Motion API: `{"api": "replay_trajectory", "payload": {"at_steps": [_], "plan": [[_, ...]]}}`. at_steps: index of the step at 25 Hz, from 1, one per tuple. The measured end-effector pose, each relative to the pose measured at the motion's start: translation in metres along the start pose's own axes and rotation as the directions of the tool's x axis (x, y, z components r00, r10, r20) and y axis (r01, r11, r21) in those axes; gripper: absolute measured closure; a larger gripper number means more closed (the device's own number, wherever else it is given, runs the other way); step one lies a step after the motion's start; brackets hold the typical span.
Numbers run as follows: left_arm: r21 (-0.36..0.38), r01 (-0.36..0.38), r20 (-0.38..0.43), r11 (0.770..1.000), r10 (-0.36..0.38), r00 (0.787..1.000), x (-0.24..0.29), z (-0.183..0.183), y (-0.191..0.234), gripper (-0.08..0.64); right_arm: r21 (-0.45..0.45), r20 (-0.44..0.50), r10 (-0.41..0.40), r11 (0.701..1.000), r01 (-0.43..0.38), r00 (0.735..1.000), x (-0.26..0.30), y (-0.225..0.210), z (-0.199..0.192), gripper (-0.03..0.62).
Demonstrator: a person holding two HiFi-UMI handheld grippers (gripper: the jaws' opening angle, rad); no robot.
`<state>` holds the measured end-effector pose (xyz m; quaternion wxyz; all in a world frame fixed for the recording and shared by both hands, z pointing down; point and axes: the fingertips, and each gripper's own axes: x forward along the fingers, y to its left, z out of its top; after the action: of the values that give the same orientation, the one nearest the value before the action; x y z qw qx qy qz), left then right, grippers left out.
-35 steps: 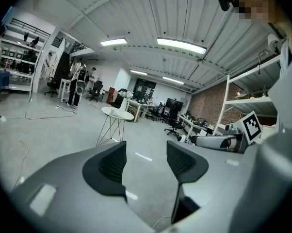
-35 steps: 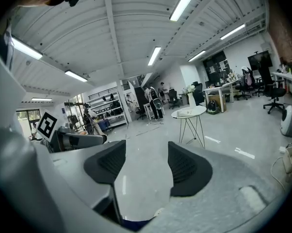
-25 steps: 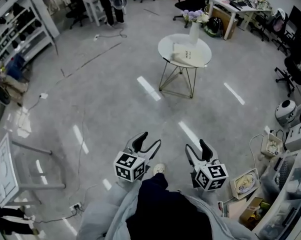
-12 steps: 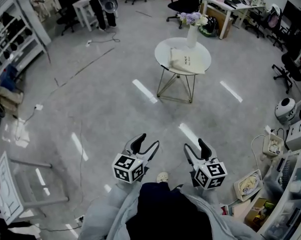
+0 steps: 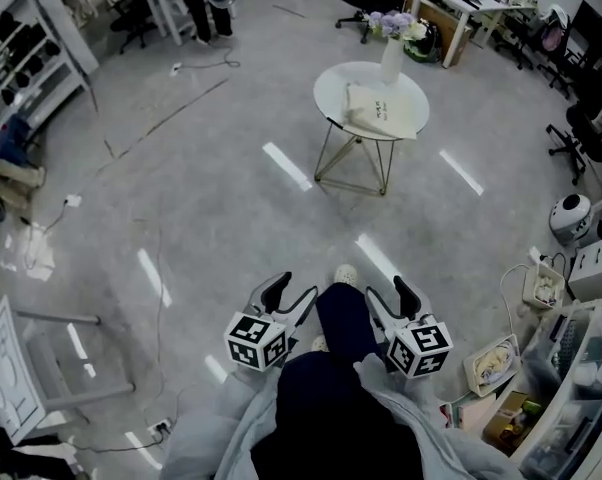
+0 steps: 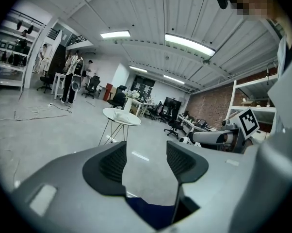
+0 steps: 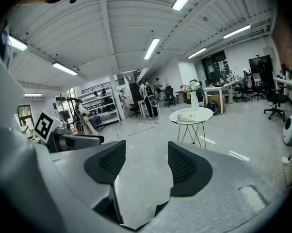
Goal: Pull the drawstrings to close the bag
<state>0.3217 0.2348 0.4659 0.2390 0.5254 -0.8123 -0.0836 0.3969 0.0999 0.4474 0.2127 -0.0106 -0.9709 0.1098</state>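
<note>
A cream drawstring bag lies flat on a small round white table far ahead across the floor. It also shows small in the left gripper view and the right gripper view. My left gripper and right gripper are held low in front of my body, both open with nothing between the jaws. Both point toward the table and are far from it. In its own view the left gripper frames bare floor, as does the right gripper.
A white vase with flowers stands at the table's back edge. Shelving lines the left, desks and office chairs the back, and boxes and clutter the right. A cable runs over the grey floor. People stand at the far end.
The view has advanced a little toward the round table. My dark-trousered leg and shoe have swung forward between the two grippers. Both grippers stay open as before.
</note>
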Motion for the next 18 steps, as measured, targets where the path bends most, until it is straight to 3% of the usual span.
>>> {"api": "replay_trajectory", "payload": {"at_steps": [8,18], "plan": [[0.003,-0.016,0.006,1.0,0.016,1.0,0.024,0.014,0.016,0.301,0.007,-0.014,0.024,1.0,-0.024,1.0,0.028,-0.014,0.008,0.325],[0.018,-0.032,0.007,0.999,0.032,0.999,0.084,0.058,0.068,0.301,0.016,-0.011,0.044,0.999,-0.044,0.999,0.103,-0.049,0.047,0.325]]}}
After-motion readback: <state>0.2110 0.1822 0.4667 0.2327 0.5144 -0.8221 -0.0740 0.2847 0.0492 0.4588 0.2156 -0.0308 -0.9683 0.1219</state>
